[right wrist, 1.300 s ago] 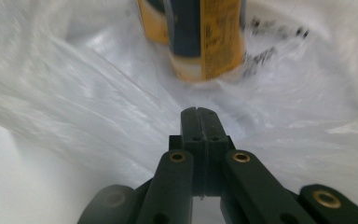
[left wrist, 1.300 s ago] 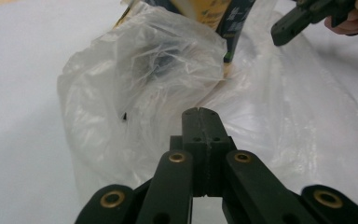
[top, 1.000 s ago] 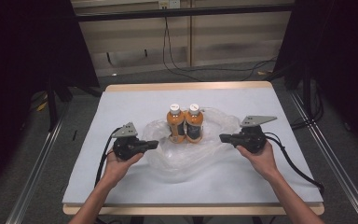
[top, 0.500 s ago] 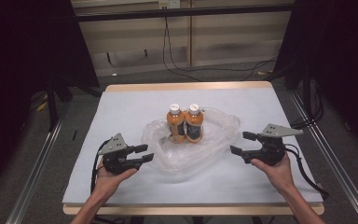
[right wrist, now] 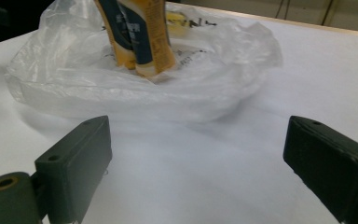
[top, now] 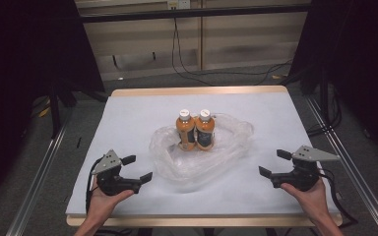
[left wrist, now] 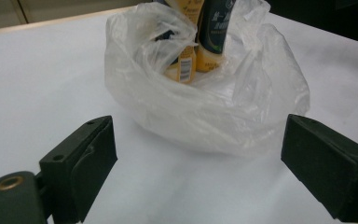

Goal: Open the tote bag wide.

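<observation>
Two bottles (top: 196, 130) stand upright side by side, touching, in the middle of a crumpled clear plastic bag (top: 199, 155) that's slumped low around their bases, roughly mid-table. Orange-ish liquid, white caps, dark label bands; hard and smooth, versus the bag, which is thin, glossy, wrinkly film that'll shift the moment you touch it.

Key geometry: the bag sits between the two hand-held grippers, forward and inward of both. The left hand-held gripper (top: 137, 168) is just off the bag's near-left edge, and its own view has the bag's bulging wall (left wrist: 205, 107) right ahead between the jaws. The right hand-held gripper (top: 275, 162) sits farther out, with a stretch of bare white table (top: 128, 113) between it and the bag's rim (right wrist: 242, 51). So I'd guess the left is the nearer one for a grab at the rim. Bag spreads wider left-to-right than front-to-back.

Both have jaws wide apart, holding nothing, hovering low over the table near its front edge.
</observation>
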Available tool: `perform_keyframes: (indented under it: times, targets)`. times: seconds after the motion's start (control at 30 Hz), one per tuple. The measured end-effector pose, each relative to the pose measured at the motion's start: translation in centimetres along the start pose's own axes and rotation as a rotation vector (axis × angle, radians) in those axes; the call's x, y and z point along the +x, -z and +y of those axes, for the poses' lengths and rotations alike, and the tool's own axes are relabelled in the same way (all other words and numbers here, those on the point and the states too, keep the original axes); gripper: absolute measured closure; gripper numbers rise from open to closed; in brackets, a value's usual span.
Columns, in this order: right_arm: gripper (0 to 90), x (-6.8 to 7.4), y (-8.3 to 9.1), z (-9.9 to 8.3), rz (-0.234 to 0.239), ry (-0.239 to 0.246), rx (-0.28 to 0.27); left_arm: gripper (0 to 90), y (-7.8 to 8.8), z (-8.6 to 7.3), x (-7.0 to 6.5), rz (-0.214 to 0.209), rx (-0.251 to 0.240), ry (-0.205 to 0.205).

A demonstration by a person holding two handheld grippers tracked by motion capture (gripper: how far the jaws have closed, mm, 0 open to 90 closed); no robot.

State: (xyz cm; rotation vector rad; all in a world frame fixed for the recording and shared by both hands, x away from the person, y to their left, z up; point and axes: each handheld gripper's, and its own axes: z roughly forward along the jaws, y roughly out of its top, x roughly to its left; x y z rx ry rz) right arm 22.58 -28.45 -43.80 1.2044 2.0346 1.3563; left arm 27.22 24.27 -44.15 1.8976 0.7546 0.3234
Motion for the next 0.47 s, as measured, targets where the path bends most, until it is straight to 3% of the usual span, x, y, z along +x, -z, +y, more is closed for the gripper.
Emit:
perform_keyframes:
  times: [0.1,0.23,0.47]
  targets:
    - [5.8,-0.5,1.0,-1.1,-0.04,-0.042,-0.026,7.0,0.8,-0.8,-0.2,0.022,-0.009,0.014]
    - [5.2,-0.3,2.4,-1.6,-0.072,-0.056,-0.044,5.9,1.7,-1.4,-0.4,0.045,-0.031,0.018]
    - [5.0,0.3,3.3,-2.3,-0.105,-0.076,-0.059,4.0,2.1,-2.1,0.4,0.042,-0.029,0.021]
